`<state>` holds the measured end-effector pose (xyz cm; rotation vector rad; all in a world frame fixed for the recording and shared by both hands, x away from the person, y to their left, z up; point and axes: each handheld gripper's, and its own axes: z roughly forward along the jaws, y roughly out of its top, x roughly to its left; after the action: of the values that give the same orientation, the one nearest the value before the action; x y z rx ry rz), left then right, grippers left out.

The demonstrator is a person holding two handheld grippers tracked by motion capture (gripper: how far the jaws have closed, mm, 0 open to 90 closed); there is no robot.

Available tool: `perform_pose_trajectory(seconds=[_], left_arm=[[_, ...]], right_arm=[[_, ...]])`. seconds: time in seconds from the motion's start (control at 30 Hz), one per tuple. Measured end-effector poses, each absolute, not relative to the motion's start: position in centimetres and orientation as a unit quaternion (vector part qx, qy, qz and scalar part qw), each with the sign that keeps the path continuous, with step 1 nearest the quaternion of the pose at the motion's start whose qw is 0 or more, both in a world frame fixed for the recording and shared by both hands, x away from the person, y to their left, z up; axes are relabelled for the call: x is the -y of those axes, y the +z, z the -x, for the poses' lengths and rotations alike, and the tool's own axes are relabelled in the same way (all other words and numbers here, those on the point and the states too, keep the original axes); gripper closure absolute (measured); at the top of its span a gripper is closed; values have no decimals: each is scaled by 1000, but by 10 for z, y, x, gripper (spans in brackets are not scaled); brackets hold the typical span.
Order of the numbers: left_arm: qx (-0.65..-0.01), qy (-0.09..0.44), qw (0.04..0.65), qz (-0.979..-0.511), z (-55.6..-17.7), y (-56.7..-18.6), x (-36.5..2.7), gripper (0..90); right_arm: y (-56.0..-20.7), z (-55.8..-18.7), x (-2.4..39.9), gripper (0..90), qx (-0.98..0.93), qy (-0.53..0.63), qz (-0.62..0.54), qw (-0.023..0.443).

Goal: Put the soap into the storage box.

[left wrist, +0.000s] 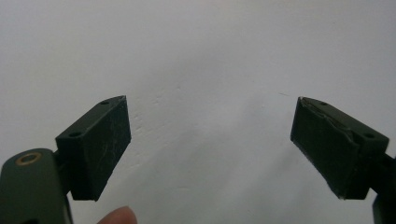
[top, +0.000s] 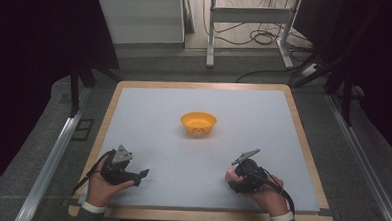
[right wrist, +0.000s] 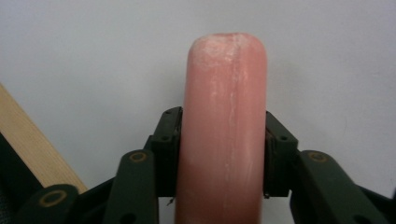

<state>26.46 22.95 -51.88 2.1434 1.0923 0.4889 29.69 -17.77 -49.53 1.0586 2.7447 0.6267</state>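
A pink sausage-shaped piece (right wrist: pixel 226 126) stands between the jaws of my right gripper (right wrist: pixel 223 154), which press on both its sides. From above, that right gripper (top: pixel 233 178) is low over the white mat near the front right, with the pink piece (top: pixel 229 176) poking out at its left. My left gripper (top: pixel 142 174) rests near the front left, jaws wide apart. In the left gripper view its black pads (left wrist: pixel 100 144) frame nothing but bare mat, and a fingertip shows at the bottom. An orange bowl (top: pixel 198 123) sits at the middle of the mat, well beyond both grippers.
The white mat (top: pixel 243 117) lies on a wooden-edged table (top: pixel 303 140). Its wooden border (right wrist: pixel 32 149) shows at the left of the right gripper view. Beyond the table are a white frame's legs (top: pixel 210 46) and loose cables on the floor.
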Motion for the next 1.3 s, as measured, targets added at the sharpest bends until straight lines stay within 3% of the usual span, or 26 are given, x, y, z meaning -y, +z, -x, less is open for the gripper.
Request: perform_pose_trajectory(seconds=[1.3], left_arm=[[-423, 187, 336, -821, -265, -520, -228, 128]], right_arm=[[-473, -318, 212, 594, -879, 277, -375, 99]])
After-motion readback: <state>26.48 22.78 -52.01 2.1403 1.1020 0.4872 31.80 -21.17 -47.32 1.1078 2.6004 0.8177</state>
